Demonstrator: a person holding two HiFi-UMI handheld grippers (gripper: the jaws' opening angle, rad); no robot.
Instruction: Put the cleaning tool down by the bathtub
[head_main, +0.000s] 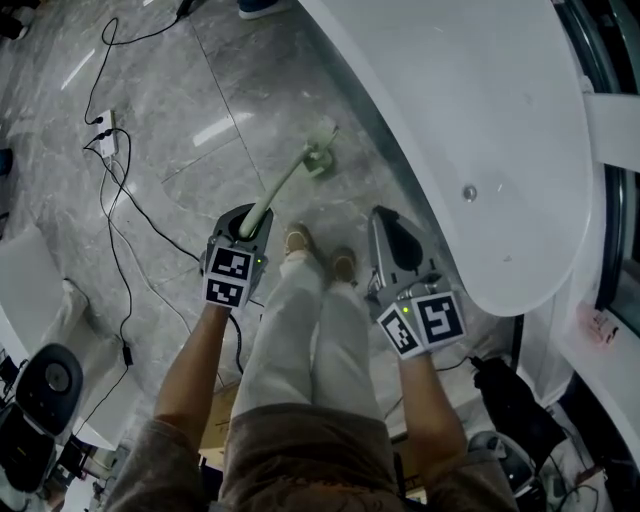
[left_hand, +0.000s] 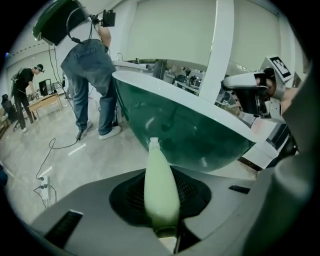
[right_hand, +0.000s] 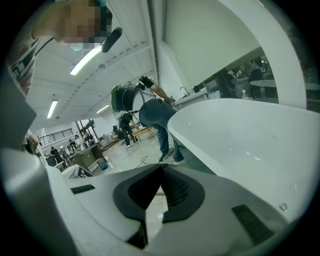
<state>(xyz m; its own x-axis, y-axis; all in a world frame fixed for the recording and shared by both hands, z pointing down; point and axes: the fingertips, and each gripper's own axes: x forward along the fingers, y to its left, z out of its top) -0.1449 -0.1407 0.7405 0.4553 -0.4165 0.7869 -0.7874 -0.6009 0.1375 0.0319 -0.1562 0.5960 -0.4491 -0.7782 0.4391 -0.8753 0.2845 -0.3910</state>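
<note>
A: While the left gripper (head_main: 247, 225) pinches the pale green handle of the brush (head_main: 285, 185), where is its head?
B: Low over the floor (head_main: 345, 200), though contact can't be told. The right gripper (head_main: 392, 232), jaws pressed together on nothing, hangs aside
A: And the bathtub (head_main: 480, 120)?
B: Just beside the head; the person should lower it slowly, lay the handle flat, then let go

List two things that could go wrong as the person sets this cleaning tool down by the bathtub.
The left gripper holds the cleaning tool only at its handle end; the long tool may swing and knock the bathtub.
Laid leftward, it could land on the floor cable.
</note>
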